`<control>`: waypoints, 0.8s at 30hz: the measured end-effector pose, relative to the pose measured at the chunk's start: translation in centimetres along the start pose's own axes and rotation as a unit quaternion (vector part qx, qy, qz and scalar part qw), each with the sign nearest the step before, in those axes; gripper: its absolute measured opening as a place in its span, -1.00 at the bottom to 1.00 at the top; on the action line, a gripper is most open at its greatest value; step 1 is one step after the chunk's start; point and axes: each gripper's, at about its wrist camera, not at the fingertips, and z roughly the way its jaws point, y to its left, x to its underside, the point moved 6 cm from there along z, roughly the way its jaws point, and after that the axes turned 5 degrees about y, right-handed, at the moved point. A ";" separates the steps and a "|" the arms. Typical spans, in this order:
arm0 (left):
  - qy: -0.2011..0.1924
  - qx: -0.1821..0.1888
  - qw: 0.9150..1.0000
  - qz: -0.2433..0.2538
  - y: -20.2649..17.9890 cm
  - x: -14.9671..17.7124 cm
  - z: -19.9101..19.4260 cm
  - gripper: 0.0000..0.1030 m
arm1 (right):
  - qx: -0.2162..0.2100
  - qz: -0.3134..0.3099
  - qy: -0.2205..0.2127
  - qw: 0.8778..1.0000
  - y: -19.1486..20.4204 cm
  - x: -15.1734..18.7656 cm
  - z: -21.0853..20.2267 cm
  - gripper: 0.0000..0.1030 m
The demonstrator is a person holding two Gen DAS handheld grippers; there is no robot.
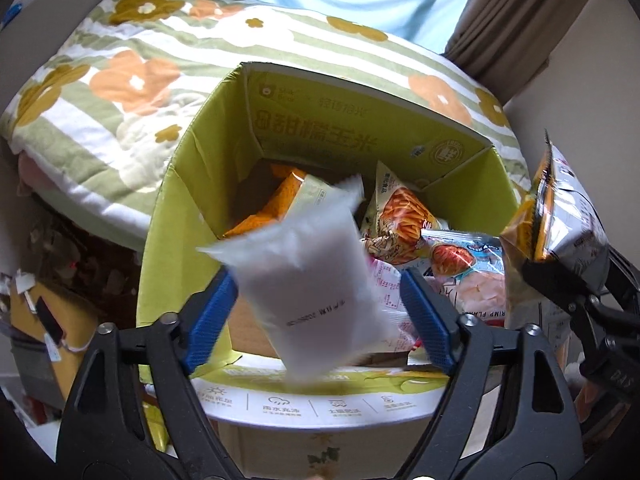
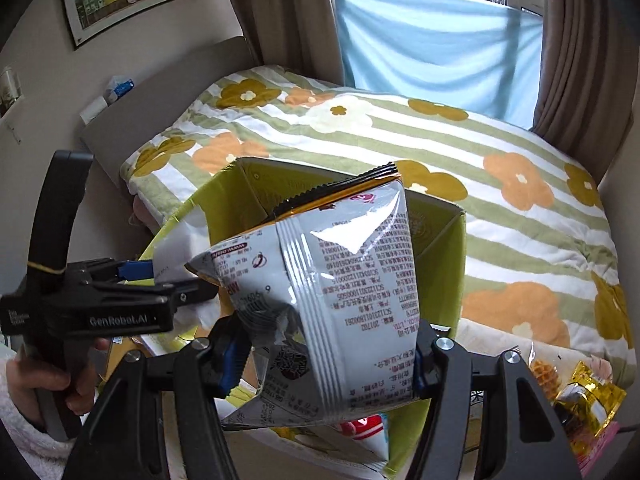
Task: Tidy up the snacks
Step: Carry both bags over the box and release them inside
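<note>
My left gripper (image 1: 320, 300) wide open, white packet (image 1: 316, 280) loose between fingers above green box (image 1: 180, 208). Right gripper (image 2: 332, 356) clamps silver bag (image 2: 340, 280).

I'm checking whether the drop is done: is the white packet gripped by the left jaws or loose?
Loose. The white packet is motion-blurred between the left gripper jaws, which stand wide apart, above the green box.

We see a white pouch (image 1: 316, 280) — motion-blurred and tilted — over the open green box (image 1: 188, 200), which holds several snack packs (image 1: 400, 216). A silver chip bag (image 2: 340, 292) stands upright, crinkled, its printed back toward us, above the box's near edge.
</note>
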 end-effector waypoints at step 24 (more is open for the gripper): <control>-0.029 -0.029 0.999 -0.014 3.3 2.0 -4.0 1.00 | -0.055 0.028 0.039 0.997 2.5 -1.0 3.3 0.33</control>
